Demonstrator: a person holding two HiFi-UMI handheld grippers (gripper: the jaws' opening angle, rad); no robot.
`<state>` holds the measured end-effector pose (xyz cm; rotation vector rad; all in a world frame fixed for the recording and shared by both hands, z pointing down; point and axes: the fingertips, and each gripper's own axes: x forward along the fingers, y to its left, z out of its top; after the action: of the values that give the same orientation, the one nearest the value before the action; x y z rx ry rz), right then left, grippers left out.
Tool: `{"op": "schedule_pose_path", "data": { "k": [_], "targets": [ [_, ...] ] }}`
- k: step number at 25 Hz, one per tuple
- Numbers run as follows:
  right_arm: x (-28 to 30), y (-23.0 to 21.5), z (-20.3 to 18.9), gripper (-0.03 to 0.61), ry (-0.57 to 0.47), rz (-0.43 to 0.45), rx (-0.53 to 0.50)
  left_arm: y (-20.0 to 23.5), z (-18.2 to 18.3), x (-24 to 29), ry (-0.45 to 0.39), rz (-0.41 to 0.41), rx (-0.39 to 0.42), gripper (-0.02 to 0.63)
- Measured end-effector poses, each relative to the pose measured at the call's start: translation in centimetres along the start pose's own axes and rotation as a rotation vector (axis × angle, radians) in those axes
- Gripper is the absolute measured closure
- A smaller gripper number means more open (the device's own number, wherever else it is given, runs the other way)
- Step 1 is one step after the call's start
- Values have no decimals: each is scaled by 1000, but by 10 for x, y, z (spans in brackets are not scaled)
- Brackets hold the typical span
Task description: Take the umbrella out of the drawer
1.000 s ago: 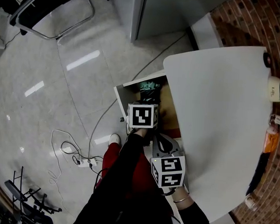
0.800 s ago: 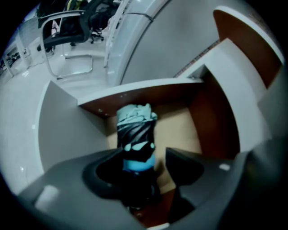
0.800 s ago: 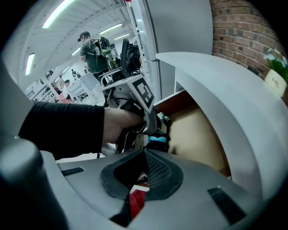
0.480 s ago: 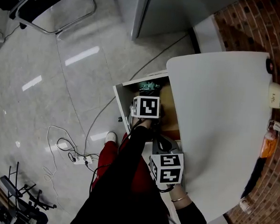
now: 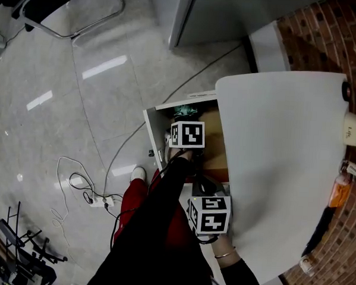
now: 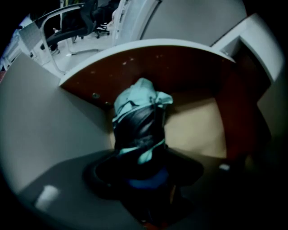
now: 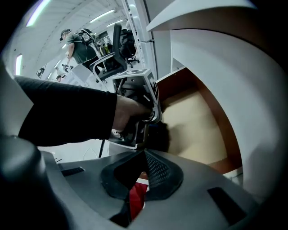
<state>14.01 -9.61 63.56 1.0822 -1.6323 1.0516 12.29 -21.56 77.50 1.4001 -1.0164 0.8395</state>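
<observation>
A folded black and teal umbrella (image 6: 139,121) lies in the open drawer (image 6: 180,63) under the white table. My left gripper (image 6: 144,166) reaches into the drawer and its dark jaws are shut on the umbrella's near end. In the head view only the teal tip of the umbrella (image 5: 185,112) shows past the left gripper (image 5: 186,124) inside the drawer (image 5: 150,122). My right gripper (image 5: 204,183) hangs back beside the table edge. In its own view the right gripper (image 7: 144,155) is shut on nothing, and the left gripper (image 7: 155,132) is seen over the drawer's tan bottom (image 7: 193,121).
The white table (image 5: 278,162) covers the drawer's right side. A brick wall (image 5: 332,40) is beyond it, and small items (image 5: 351,127) sit at the table's far edge. A power strip with cables (image 5: 100,200) lies on the floor. A chair (image 5: 72,8) stands far off.
My left gripper has gone a little deeper into the drawer, over the umbrella. The right gripper has barely moved.
</observation>
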Motion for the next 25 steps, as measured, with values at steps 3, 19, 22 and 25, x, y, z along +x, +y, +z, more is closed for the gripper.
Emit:
{"op": "schedule_pose_path", "data": {
  "k": [3,19,22,25],
  "targets": [
    [3,-1,-4,577,20,0,3,3,-2,7,5,55,12,330],
    [9,7,-13,577,52,-1,6,7,-2,-7,-8,-19,-59,410],
    [4,11,-15,577,43,-9,29,-1,-2,-20,-34,-51,-28,413],
    [-2,16,-19,577,34,-11,32,-10,-1,-33,-64,-58,35,414]
  ]
}}
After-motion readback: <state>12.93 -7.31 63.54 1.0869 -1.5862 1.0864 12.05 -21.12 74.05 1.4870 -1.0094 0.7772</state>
